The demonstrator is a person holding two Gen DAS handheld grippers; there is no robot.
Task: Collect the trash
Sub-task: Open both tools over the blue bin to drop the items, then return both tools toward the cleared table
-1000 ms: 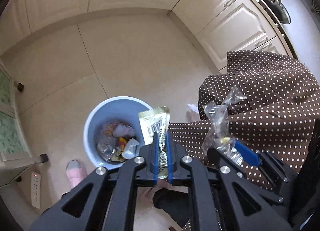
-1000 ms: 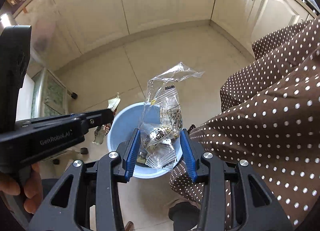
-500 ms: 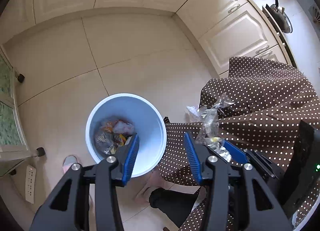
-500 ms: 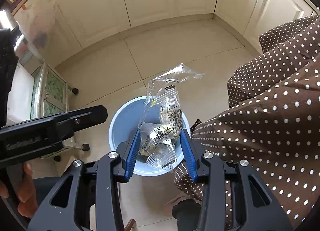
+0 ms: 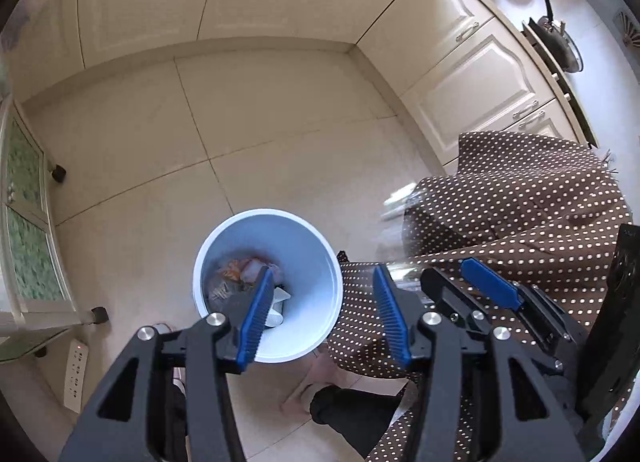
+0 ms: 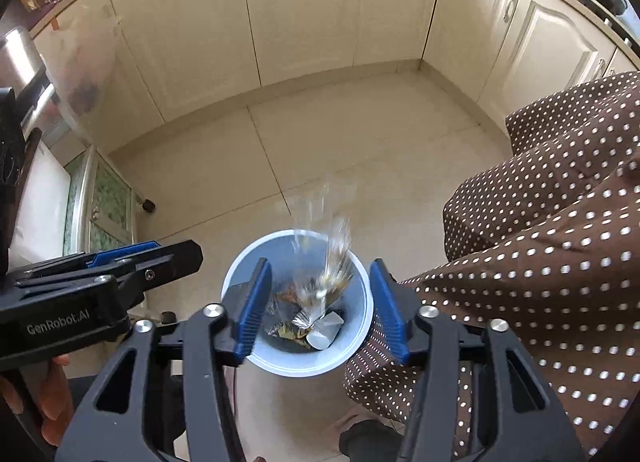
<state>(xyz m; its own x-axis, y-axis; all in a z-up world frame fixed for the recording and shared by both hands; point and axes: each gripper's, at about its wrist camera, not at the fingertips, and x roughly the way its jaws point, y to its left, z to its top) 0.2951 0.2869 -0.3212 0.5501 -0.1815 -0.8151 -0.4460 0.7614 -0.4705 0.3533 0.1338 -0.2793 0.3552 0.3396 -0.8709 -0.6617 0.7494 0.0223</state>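
- I saw one round bin (image 6: 362, 346) of smooth pale-blue plastic standing on glossy cream floor tiles (image 6: 360, 134); it tapered toward its base and held a heap of crumpled wrappers (image 6: 308, 326).
- One clear, crinkly plastic bag (image 6: 328, 262) showed as a motion-blurred streak right over the bin's far rim, its lower end already inside the mouth.
- My right gripper (image 6: 322, 310) had its two jaws spread wide and gripped nothing; the ribbed blue pads (image 6: 254, 308) sat one on each side of the bin's opening, and the bag lay between and just beyond them, touching neither.
- My left gripper (image 5: 324, 314) was also spread wide with nothing between its jaws; the bin (image 5: 316, 266) lay below them, its near-left wall behind the left pad.
- Beside the bin on its right hung brown fabric with white polka dots (image 6: 560, 246), soft and folded.
- Behind the bin, well apart, ran cream panelled cabinet doors (image 6: 304, 10) with slim metal handles.
- Left of the bin stood one low unit with green patterned glass panels (image 5: 24, 230) on dark castors, and a white power strip (image 5: 74, 374) lay on the floor near it.
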